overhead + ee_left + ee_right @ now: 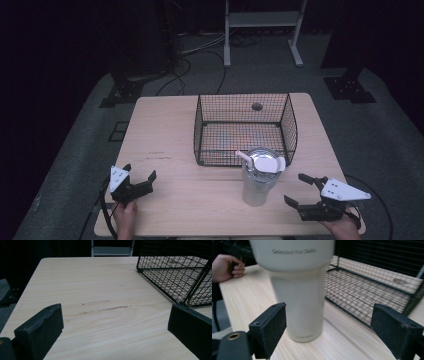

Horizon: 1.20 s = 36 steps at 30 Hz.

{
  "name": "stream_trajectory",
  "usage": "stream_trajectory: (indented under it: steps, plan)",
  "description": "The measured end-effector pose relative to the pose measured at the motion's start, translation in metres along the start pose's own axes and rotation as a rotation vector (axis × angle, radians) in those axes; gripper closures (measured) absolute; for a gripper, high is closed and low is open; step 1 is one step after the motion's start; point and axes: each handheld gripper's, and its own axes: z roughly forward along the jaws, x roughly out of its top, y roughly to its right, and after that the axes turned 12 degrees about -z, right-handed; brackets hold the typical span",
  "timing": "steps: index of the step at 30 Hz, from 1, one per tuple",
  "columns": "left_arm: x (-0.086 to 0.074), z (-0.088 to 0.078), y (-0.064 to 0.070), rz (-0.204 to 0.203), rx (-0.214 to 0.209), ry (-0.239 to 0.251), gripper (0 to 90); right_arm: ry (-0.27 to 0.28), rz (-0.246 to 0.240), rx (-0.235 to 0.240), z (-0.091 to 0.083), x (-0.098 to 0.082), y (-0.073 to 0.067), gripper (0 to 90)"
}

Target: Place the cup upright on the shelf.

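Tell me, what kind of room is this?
Probably a lab or workshop: a bare wooden table stands on grey carpet, cables trail across the floor, and a metal stand sits behind in a dark room.

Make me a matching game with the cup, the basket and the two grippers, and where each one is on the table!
Things:
1. cup
2. basket
3. left gripper
4. right gripper

Places:
A. near edge of the table, at the left, jaws open
B. middle of the table, toward the far edge
C. near edge, to the right of the cup, jaws open toward it
D. standing upright just in front of the basket

Pairs: 1-D, 2-B, 3-A, 4-C
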Motion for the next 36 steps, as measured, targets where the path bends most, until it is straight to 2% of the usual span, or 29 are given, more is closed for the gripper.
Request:
stream_trajectory:
  steps: [9, 12, 13, 19, 25, 33, 36]
  plan:
    - [0.0, 0.0, 0.001, 0.01, -0.007, 0.005, 0.0, 0.022, -0.011, 0.057, 0.015, 0.006, -0.006, 12.4]
    - [0.0, 0.0, 0.001, 0.016, -0.008, 0.003, 0.0, 0.024, -0.016, 0.062, 0.018, 0.007, -0.008, 12.4]
    - [-0.001, 0.0, 0.001, 0.019, -0.008, 0.005, 0.0, 0.028, -0.049, 0.043, 0.022, 0.007, -0.012, 12.4]
    - [-0.001, 0.0, 0.004, 0.043, -0.01, 0.004, 0.0, 0.032, -0.046, 0.08, 0.034, 0.01, -0.017, 12.4]
    - [-0.001, 0.0, 0.004, 0.045, -0.011, 0.002, 0.0, 0.03, -0.043, 0.107, 0.046, 0.012, -0.018, 12.3]
    - [-0.001, 0.0, 0.004, 0.047, -0.001, 0.001, 0.0, 0.049, -0.049, 0.11, 0.057, 0.014, -0.017, 11.2]
    - [-0.001, 0.0, 0.005, 0.052, 0.0, 0.002, 0.0, 0.065, -0.051, 0.097, 0.062, 0.015, -0.017, 10.5]
